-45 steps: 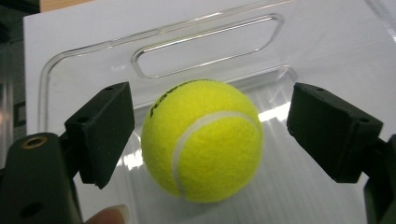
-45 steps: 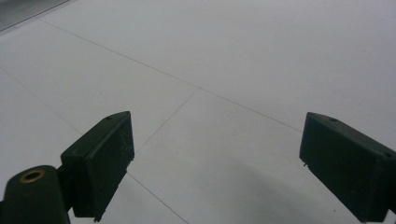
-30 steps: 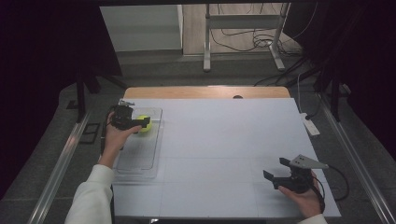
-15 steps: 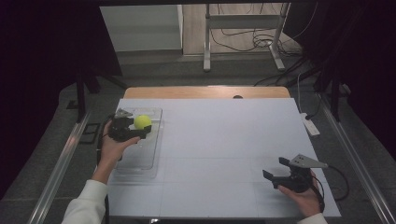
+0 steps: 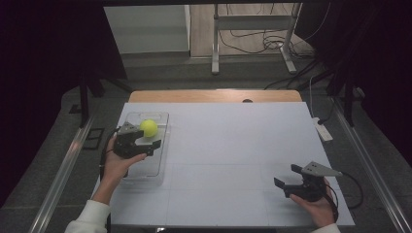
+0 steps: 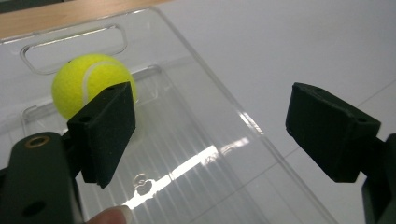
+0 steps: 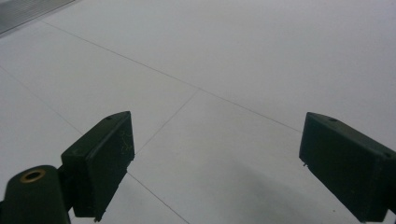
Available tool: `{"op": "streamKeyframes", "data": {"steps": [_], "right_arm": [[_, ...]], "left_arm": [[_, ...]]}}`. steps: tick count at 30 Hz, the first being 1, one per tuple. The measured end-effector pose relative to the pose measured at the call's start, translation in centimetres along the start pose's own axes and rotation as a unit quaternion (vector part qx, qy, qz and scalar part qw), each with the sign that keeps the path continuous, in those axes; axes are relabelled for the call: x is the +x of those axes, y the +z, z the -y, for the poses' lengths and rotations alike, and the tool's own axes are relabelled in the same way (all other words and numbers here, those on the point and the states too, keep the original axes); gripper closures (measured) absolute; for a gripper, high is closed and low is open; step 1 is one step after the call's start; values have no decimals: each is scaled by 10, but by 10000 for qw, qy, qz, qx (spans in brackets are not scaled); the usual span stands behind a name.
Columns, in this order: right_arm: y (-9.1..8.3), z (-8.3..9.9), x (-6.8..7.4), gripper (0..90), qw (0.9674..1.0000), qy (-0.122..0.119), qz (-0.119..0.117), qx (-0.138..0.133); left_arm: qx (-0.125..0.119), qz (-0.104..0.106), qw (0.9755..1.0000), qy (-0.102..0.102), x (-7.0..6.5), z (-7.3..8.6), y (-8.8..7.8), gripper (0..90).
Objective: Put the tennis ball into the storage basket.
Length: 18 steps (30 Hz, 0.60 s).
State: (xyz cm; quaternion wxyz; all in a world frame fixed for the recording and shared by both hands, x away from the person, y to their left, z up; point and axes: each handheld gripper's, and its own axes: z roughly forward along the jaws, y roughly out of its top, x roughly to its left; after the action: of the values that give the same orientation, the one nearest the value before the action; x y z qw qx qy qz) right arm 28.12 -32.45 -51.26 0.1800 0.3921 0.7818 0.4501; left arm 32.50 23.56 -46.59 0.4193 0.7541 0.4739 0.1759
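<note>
A yellow tennis ball (image 5: 148, 127) lies at the far end of the clear plastic tray (image 5: 160, 145) on the white table (image 5: 233, 145). The left gripper (image 5: 145, 144) hangs over the tray just short of the ball, jaws spread wide — gripping nothing. Well away from the tray, at the table's near right corner, the right gripper (image 5: 287, 176) is likewise wide open and empty.

Ball: fuzzy, felt-like yellow-green tennis ball (image 6: 91, 83) with a smooth white seam.
Tray: clear glossy plastic tray (image 6: 224, 107), ribbed floor, bright glare.
Table: matt white tabletop (image 5: 233, 145); far edge bare light wood.
Jaw pads: matt black, faintly scuffed.
</note>
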Motion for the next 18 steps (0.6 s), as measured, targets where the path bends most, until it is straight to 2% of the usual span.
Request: {"op": "streamKeyframes", "data": {"steps": [6, 10, 15, 18], "right_arm": [[-2, 0, 1, 105, 10000, 9, 33, -20], [-1, 0, 2, 105, 10000, -22, 38, -4], [0, 0, 2, 105, 10000, -18, 33, 11], [0, 0, 2, 105, 10000, -24, 23, 10]], "left_arm": [[-200, 211, 9995, 137, -16, 4, -16, 176], [-224, 370, 9987, 254, -29, 10, -22, 175], [-269, 506, 9979, 312, -37, 18, -27, 176], [-228, 591, 9971, 427, -45, 28, -29, 176]]}}
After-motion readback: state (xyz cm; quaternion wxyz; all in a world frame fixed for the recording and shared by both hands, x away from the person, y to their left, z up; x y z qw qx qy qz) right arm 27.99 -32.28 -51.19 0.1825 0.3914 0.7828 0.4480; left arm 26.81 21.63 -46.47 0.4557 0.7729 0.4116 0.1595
